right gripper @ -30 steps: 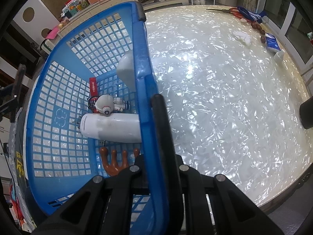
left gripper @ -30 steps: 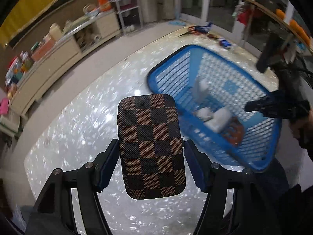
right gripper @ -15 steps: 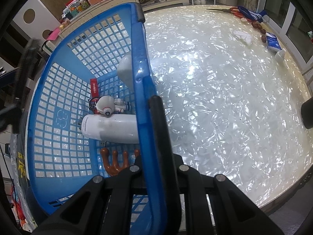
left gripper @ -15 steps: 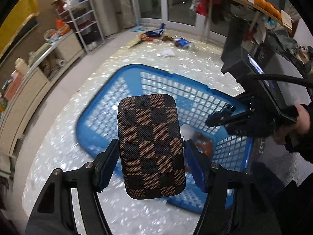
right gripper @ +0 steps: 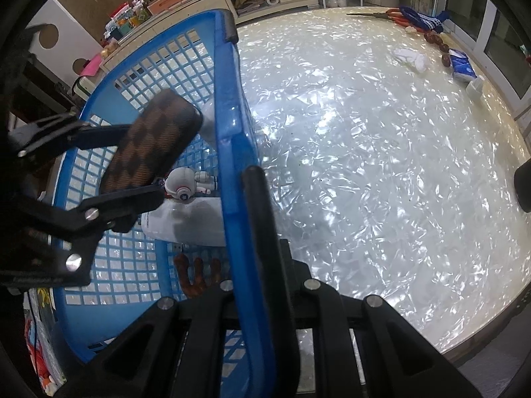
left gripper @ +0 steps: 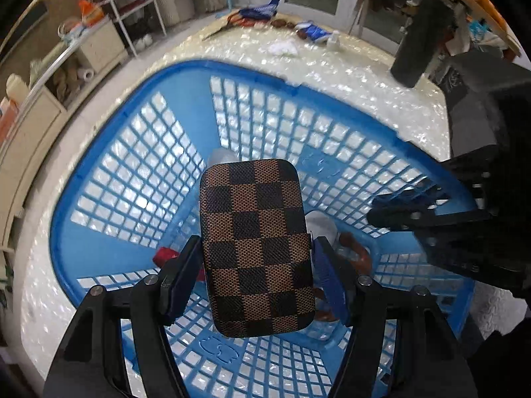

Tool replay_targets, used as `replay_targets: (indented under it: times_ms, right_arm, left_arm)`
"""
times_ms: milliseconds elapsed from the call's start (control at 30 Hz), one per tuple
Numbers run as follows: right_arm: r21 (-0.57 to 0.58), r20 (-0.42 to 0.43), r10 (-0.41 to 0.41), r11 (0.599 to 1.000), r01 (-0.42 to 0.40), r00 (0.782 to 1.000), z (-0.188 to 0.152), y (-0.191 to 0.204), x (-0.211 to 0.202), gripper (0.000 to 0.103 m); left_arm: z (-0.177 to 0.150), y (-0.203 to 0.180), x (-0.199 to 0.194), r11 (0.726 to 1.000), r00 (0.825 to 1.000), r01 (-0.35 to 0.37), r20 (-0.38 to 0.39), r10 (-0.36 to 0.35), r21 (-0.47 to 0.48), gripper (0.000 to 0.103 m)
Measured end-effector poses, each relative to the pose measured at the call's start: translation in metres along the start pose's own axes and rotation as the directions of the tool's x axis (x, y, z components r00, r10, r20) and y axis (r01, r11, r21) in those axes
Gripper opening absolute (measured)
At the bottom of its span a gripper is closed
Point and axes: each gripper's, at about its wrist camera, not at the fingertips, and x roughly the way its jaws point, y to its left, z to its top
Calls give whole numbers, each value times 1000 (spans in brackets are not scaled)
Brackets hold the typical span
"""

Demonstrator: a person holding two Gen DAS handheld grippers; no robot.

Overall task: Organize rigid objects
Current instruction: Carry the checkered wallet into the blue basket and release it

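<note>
Two claws are being seen at a blue basket (left gripper: 99, 252). A brown checkered case (left gripper: 257, 248) is being grasped between the pads of the left claw (left gripper: 257, 265) and is being held over the basket's inside. The basket's near rim (right gripper: 239, 179) is being pinched by the right claw (right gripper: 255, 232), clenched nearly flat on the wall. Below the left claw, in the basket, a white bottle (right gripper: 189, 222), an astronaut figure (right gripper: 186, 185) and a brown hook-shaped piece (right gripper: 199, 275) are lying. The basket is resting on a pearly table (right gripper: 381, 182).
</note>
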Motion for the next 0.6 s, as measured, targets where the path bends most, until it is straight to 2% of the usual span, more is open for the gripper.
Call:
replay_targets:
  times_ms: [67,167,233,333,500,600]
  right_arm:
    - [0,1,0,1000,0,1000,0,0,-1,10]
    - [1,2,1,1000,-1,1000,-1,1,-1,10]
    - [2,3,0,1000,0,1000,-1,1,-1,10]
    - [4,3,0,1000,0,1000,-2,2,-2,10]
    - [-2,2,-1,1000,1,1000,-2,1,0,10]
    - [-3,2,-2,1000,2,1000,-2,1,0,10]
  left_arm:
    - [-1,0,8,999,999,-34,-40,34,7,71]
    - [2,-2,9,999,996,-45,-70,47,27,71]
    - [1,-6,16,996,989,-68,-125,75,64,71]
    - [2,-11,22,993,982,-72,-168,87,97,71]
    - [3,-19,30,983,969,-113,-202,141,143,71]
    - [2,-26,35,981,964,-105,-224,140,161,71]
